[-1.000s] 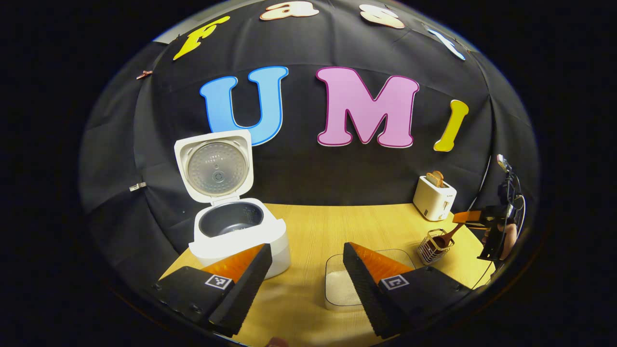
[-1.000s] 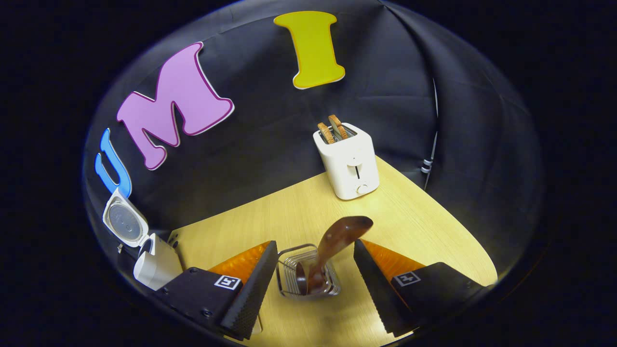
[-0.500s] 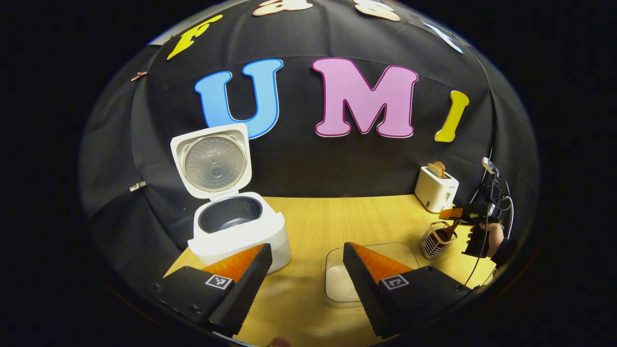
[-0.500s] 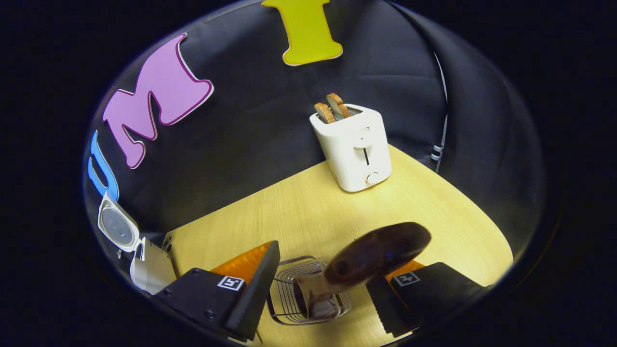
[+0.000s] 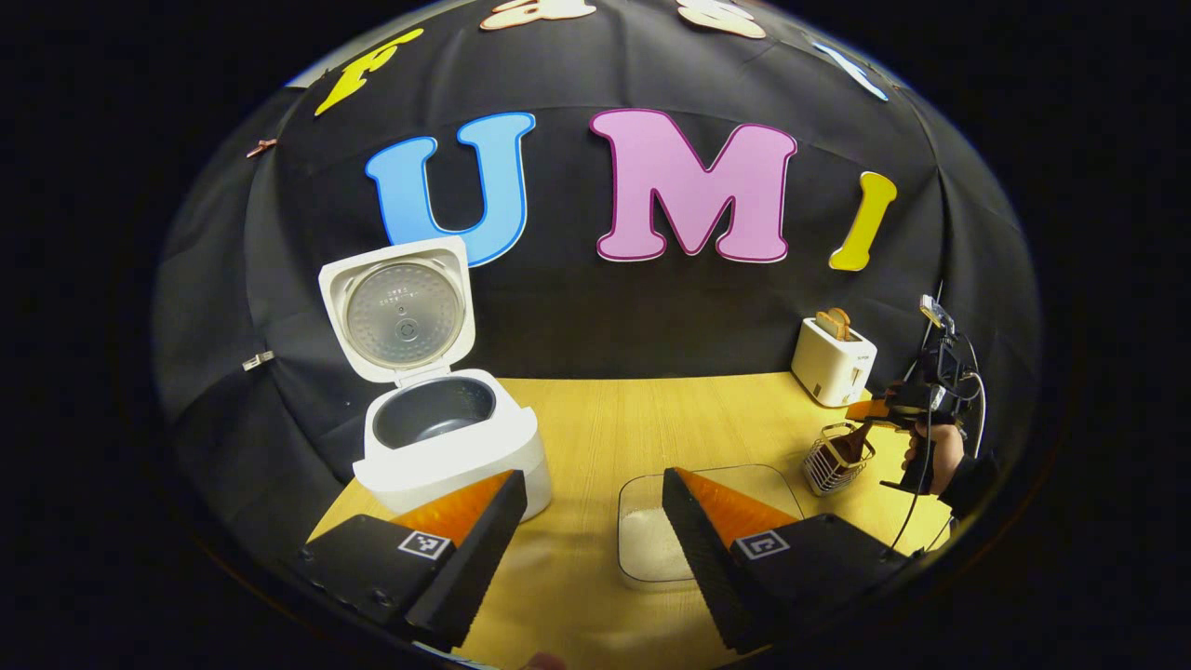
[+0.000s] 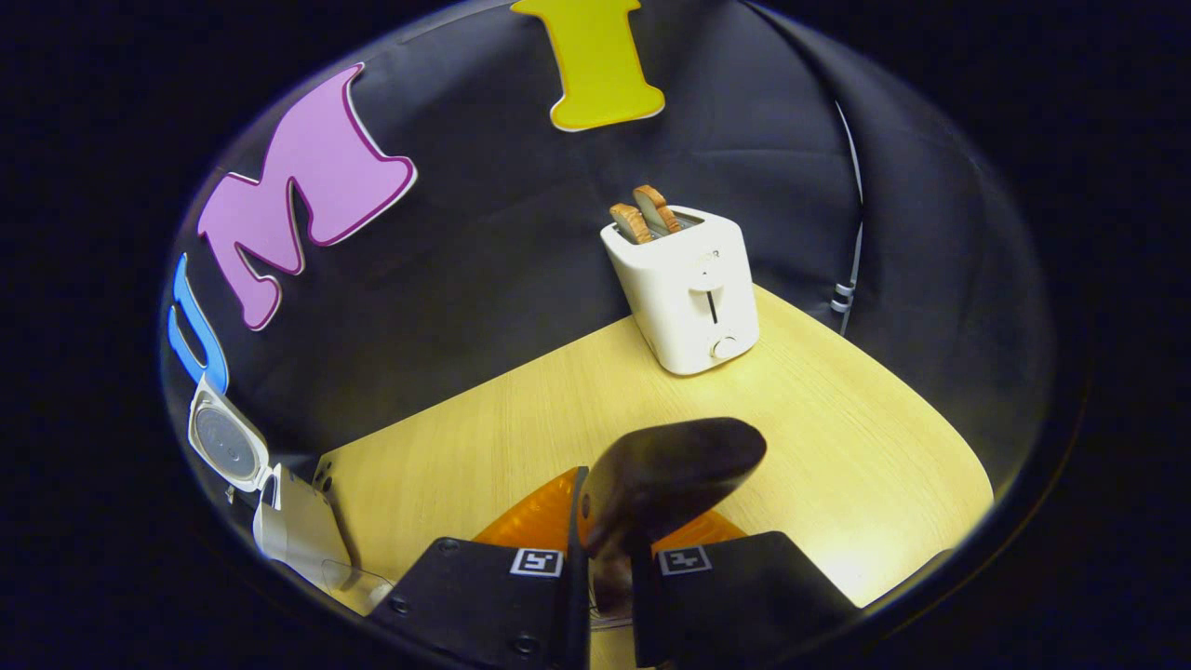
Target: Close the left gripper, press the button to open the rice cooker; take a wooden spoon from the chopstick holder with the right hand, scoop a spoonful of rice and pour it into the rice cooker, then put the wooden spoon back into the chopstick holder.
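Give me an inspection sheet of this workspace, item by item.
Surface: wooden table, bare in the middle.
Job's things: rice cooker lid up, pot dark; rice tray; wooden spoon; chopstick holder.
Clutter: toaster with bread.
Grippers: left hand-held gripper open, holding nothing; right hand-held gripper shut on the spoon handle.
Cables: one hanging below the hand.
Surroundings: black cloth wall.

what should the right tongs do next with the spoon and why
Probably lift straight up. In the right gripper view the right tongs look shut on the wooden spoon handle, and in the left gripper view the spoon's lower end sits inside the wire chopstick holder. Clearing the holder's rim comes before swinging toward the rice container; the rice cooker already stands open.
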Tool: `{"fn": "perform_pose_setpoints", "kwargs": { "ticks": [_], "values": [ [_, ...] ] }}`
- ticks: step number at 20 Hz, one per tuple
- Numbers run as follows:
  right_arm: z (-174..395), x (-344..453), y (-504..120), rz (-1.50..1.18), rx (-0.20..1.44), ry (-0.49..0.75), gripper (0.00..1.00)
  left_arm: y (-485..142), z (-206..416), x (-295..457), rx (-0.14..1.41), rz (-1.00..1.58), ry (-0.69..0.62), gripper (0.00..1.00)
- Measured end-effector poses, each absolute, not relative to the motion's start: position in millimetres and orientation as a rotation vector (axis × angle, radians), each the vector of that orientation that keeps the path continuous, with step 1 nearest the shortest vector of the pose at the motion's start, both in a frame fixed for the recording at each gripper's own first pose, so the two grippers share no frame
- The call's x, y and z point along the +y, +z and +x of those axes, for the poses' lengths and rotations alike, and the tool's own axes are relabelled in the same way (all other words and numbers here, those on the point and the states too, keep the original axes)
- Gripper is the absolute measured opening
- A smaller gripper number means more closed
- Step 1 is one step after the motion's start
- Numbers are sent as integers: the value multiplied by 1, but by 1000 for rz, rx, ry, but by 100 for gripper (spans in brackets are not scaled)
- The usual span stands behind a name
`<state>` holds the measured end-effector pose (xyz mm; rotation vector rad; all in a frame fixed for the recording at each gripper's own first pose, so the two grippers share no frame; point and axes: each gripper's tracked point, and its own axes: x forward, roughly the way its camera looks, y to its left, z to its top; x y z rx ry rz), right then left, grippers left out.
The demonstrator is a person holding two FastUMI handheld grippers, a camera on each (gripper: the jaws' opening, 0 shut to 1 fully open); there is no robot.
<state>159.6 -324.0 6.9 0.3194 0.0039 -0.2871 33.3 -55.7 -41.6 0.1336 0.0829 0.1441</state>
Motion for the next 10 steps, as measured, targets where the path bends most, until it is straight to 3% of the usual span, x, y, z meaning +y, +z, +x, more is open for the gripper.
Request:
{"fn": "perform_pose_setpoints", "kwargs": {
  "ticks": [3,4,5,10],
  "values": [
    [149,-320,33,285,-38,-293,21,-38,31,-47,73,110,150,95],
    [145,-317,43,279,-45,-289,9,-37,29,-44,69,103,153,95],
    [140,-312,54,274,-56,-281,20,-35,28,-40,64,96,156,95],
    [108,-264,108,245,-113,-221,20,-26,22,-14,32,43,171,95]
  ]
}}
